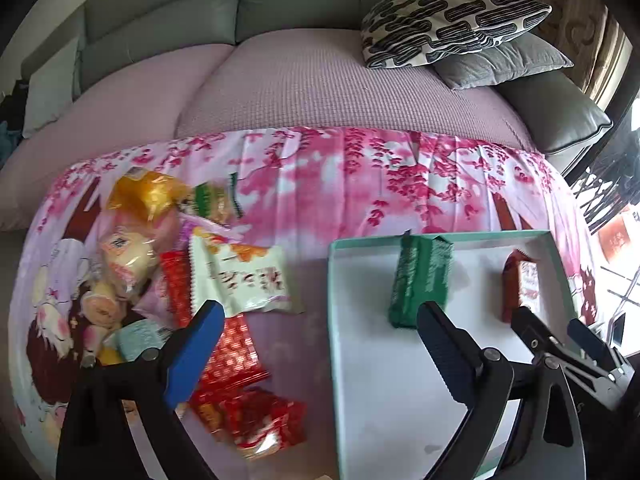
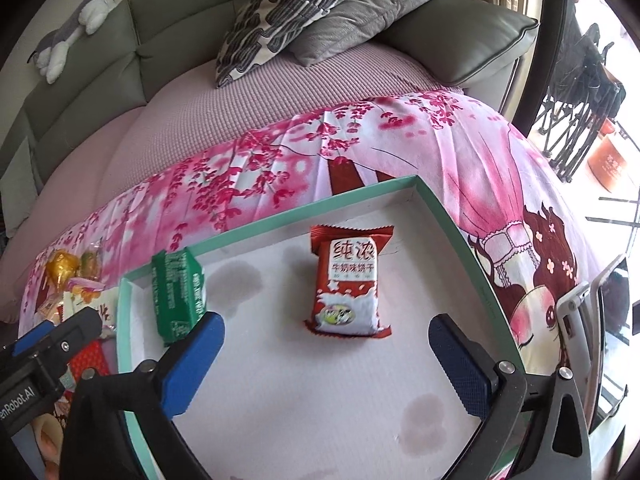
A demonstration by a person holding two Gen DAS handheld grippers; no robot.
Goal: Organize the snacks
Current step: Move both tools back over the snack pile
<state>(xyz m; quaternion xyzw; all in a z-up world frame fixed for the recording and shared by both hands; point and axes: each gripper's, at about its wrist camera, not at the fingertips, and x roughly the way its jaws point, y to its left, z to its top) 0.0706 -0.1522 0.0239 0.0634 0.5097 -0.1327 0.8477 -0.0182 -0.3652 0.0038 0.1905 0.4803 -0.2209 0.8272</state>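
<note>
Both my grippers, left [image 1: 320,320] and right [image 2: 326,334], stand open and empty above the tray [image 2: 452,216], where green packet [image 2: 178,296] and red packet [image 2: 346,282] lie apart, presumably sorted.

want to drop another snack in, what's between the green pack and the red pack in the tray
Nothing: bare white tray floor between green pack and red pack, clearest in the right wrist view.

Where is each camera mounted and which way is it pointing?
Left wrist: on the left tongs, angled down at the snack pile and tray; open fingers show, right tongs at the edge.
Right wrist: on the right tongs, angled down into the tray; open fingers, left tongs at the edge.
Shared: tray, green pack, red pack, sofa.
</note>
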